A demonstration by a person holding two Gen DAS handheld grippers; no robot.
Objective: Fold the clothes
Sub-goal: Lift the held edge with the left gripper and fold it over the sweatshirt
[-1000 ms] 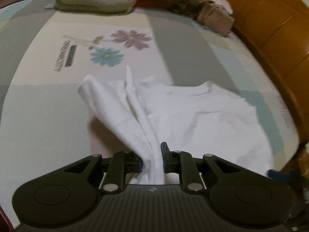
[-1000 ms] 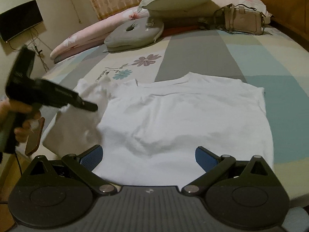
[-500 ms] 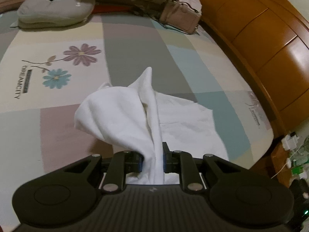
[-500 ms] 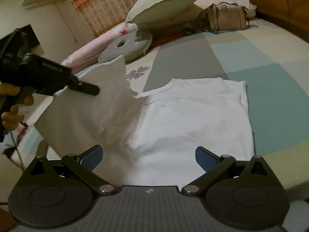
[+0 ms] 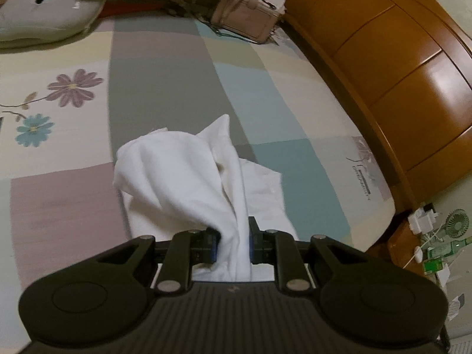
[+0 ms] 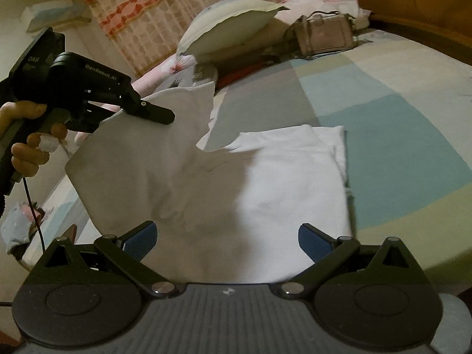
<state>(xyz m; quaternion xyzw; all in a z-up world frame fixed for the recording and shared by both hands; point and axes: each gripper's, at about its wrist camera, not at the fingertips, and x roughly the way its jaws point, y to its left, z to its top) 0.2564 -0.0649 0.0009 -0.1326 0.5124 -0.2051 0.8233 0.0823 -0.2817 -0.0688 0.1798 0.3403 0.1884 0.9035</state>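
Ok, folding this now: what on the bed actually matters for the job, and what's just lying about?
Part of the job:
white shirt, one side lifted
left gripper, shut on the shirt's raised edge
right gripper, open over the near hem

Just lying about:
handbag
grey cushion
pale pillow
small fan beside the bed

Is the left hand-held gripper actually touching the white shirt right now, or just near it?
Touching. The left wrist view shows the left hand-held gripper with both blue pads pressed against a bunched fold of the white shirt, which rises lifted off the bed.
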